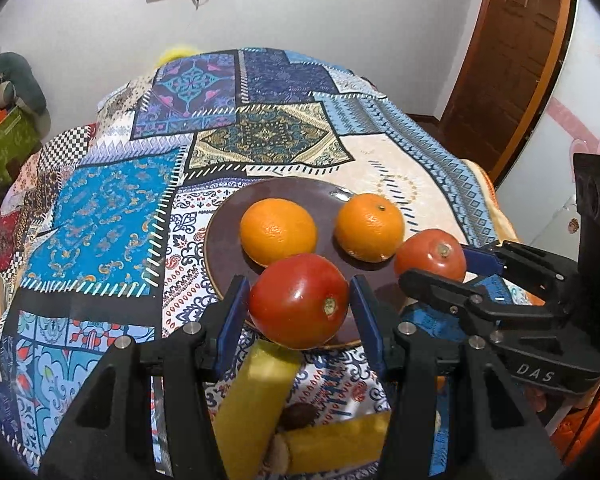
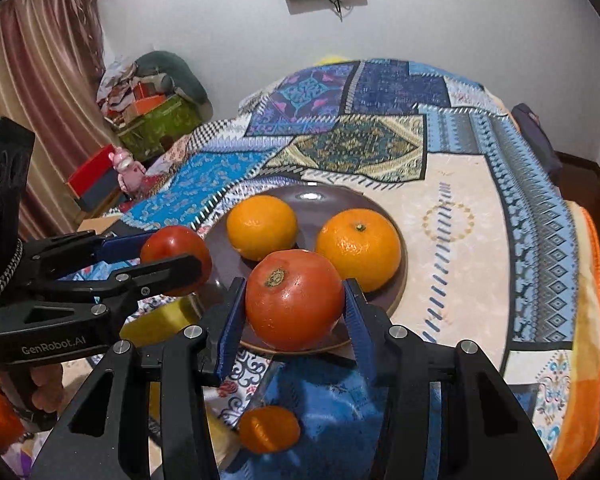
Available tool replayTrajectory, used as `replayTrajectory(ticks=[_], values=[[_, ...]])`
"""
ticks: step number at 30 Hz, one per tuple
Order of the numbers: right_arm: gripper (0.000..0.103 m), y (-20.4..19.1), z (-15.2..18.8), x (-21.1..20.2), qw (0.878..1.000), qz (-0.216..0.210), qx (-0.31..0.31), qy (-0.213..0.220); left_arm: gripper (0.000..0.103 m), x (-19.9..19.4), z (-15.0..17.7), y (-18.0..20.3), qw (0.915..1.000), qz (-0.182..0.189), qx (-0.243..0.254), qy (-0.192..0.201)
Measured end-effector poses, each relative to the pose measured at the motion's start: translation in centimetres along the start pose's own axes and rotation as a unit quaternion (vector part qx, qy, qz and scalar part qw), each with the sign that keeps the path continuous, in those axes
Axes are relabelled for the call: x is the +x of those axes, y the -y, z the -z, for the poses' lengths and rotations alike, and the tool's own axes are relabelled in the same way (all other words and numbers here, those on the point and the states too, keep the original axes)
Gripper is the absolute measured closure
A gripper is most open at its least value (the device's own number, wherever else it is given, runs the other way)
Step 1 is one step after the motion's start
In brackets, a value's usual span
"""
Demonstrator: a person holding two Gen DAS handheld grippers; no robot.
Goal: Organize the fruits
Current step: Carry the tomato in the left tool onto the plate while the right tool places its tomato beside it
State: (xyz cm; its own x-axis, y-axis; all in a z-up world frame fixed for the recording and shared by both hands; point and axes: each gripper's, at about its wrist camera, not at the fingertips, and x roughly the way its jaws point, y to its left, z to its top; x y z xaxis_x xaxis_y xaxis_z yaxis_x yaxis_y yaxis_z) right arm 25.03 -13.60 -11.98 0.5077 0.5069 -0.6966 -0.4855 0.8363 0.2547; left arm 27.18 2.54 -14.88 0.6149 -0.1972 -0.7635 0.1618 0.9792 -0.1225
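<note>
Left wrist view: your left gripper (image 1: 299, 304) is clamping a red tomato (image 1: 299, 301) over the 6 o'clock rim of the dark plate (image 1: 224, 236), two oranges (image 1: 278, 231) sitting behind it. Right wrist view: your right gripper (image 2: 295, 305) is gripping a second tomato (image 2: 294, 300) above the same plate's near edge, a banana (image 1: 256, 404) lying on the patchwork cloth (image 1: 100, 220) below.

- A bed covered by a patchwork blanket (image 1: 112, 216) in blue, cream and gold squares carries everything.
- A dark purple-brown plate (image 1: 220, 240) lies directly on the blanket, near the front edge.
- Two yellow bananas (image 1: 252, 400) lie on the blanket just in front of the plate, with brown ends.
- One small orange fruit (image 2: 269, 429) lies on the blue part of the blanket, in front of the plate.
</note>
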Motion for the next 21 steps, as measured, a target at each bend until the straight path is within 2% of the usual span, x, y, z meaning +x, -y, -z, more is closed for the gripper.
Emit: replayTrajectory(ticks=[9,21], values=[[0.059,0.4,0.1,2.1,0.999,0.006,-0.004,-0.031,0.051,2.0,-0.3,-0.5,0.9997,0.008,-0.005,-0.02],[0.059,1.1,0.1,3.2,0.999,0.009,0.015,-0.041,0.051,3.9,-0.7,-1.1,0.999,0.01,-0.016,-0.04]])
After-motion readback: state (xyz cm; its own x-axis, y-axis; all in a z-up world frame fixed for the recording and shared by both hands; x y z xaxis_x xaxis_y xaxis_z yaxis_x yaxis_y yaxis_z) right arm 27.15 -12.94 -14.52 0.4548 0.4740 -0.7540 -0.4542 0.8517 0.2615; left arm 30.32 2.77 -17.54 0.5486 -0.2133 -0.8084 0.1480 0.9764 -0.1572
